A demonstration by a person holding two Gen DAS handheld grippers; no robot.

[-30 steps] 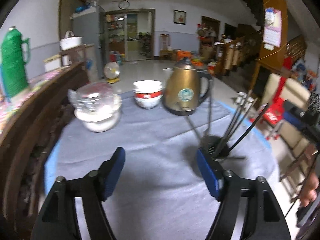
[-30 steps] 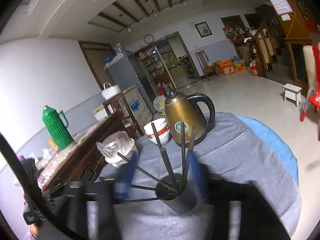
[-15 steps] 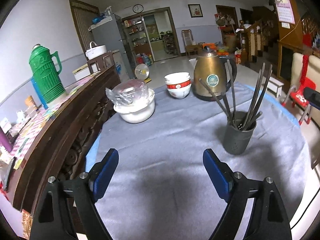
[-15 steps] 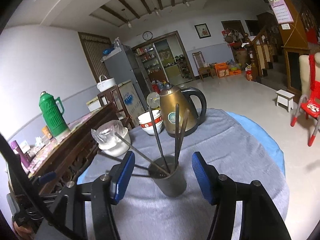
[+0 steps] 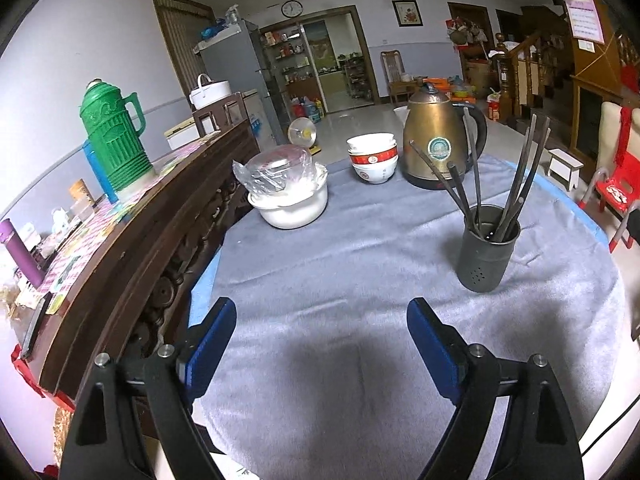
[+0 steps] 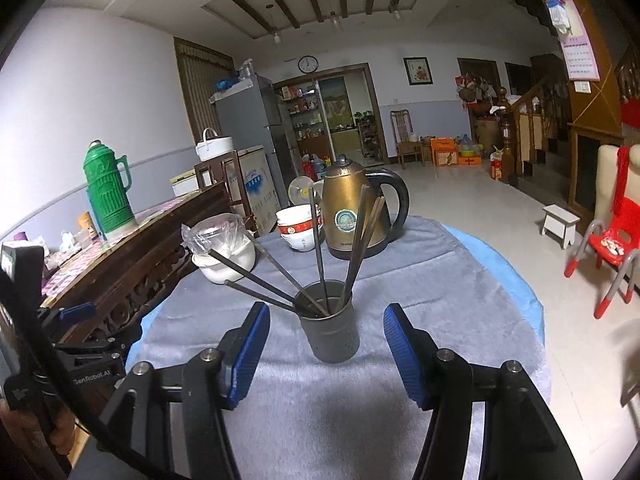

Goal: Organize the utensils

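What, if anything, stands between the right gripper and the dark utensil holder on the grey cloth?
Nothing visible. The right gripper is open, and the utensil holder stands just ahead of its fingertips with only bare grey cloth between. The kettle stands behind the holder.

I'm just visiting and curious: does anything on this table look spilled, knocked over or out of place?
Nothing is spilled or tipped. The dark holder stands upright on the grey cloth; its chopsticks splay untidily, several leaning far out over the rim. The kettle, stacked bowls and plastic-covered white bowl all sit upright.
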